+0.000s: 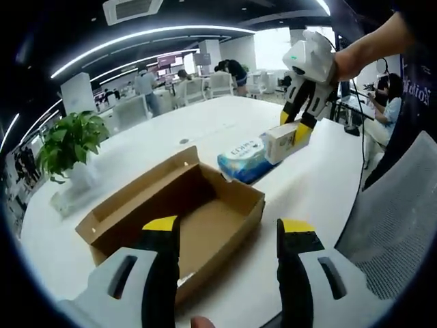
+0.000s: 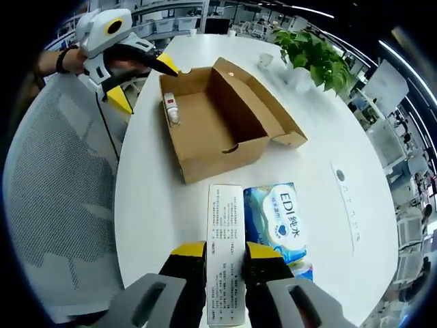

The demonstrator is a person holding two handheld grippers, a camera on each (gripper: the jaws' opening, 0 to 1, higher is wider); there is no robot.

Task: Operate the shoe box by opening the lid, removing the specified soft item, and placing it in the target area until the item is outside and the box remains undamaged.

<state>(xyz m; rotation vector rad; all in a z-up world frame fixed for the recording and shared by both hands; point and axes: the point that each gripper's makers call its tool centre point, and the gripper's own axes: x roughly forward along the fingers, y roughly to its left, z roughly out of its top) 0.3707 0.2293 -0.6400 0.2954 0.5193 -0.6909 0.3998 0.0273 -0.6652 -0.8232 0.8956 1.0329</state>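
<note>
Resting on the white bench [image 2: 157, 198] beside the open cardboard shoe box [image 2: 218, 130]: blue soft tissue pack [image 2: 280, 222], light, squashy, slick-wrapped, best pinched mid-body; right gripper [image 2: 225, 256] clenched on a white carton [image 2: 225, 246]; left gripper [image 1: 229, 229] released, empty.

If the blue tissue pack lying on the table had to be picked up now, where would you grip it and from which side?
Grip the blue tissue pack across its short width near the end nearest the right gripper, coming from above. It lies flat on the white table; one long side sits against the white carton the right gripper holds, so slide it clear first. Soft, so probably squeeze gently.
</note>
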